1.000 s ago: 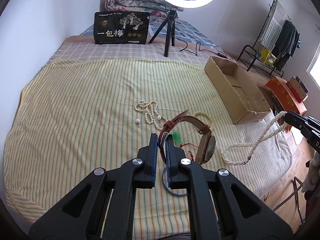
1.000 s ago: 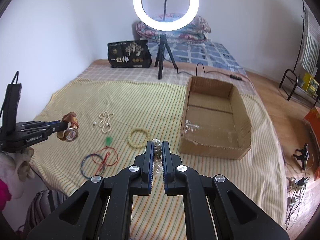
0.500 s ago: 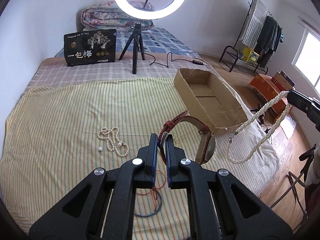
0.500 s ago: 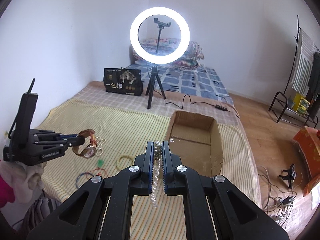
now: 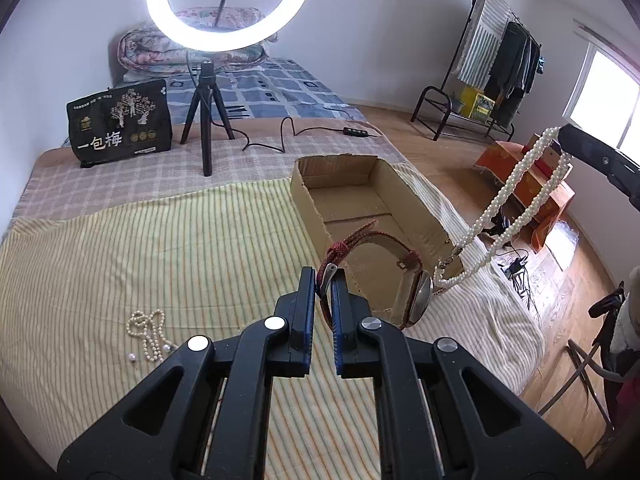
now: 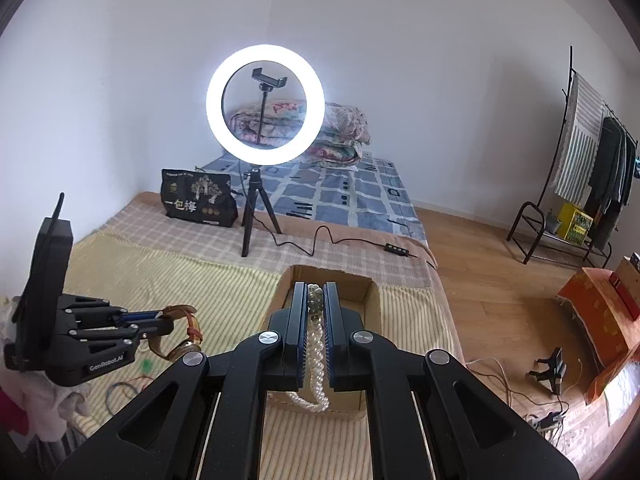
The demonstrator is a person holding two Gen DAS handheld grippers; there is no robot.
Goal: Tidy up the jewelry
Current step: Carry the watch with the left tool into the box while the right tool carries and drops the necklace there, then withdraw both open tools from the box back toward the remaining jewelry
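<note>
My left gripper (image 5: 322, 277) is shut on the red strap of a wristwatch (image 5: 416, 292) and holds it in the air at the near end of the open cardboard box (image 5: 344, 194). My right gripper (image 6: 315, 294) is shut on a white pearl necklace (image 6: 316, 354), which hangs in a long loop (image 5: 516, 204) to the right of the box. The left gripper with the watch (image 6: 188, 344) shows at the left of the right wrist view. Another pearl strand (image 5: 148, 330) lies on the striped sheet.
A ring light on a tripod (image 5: 206, 120) and a black bag (image 5: 120, 124) stand at the back of the bed. Coloured cord loops (image 6: 120, 390) lie on the sheet. A clothes rack (image 5: 492, 64) and orange boxes (image 5: 532, 184) stand on the floor to the right.
Both grippers have risen and moved toward the cardboard box with their loads. The watch now hangs at the box's near end and the pearl necklace hangs higher beside the box.
</note>
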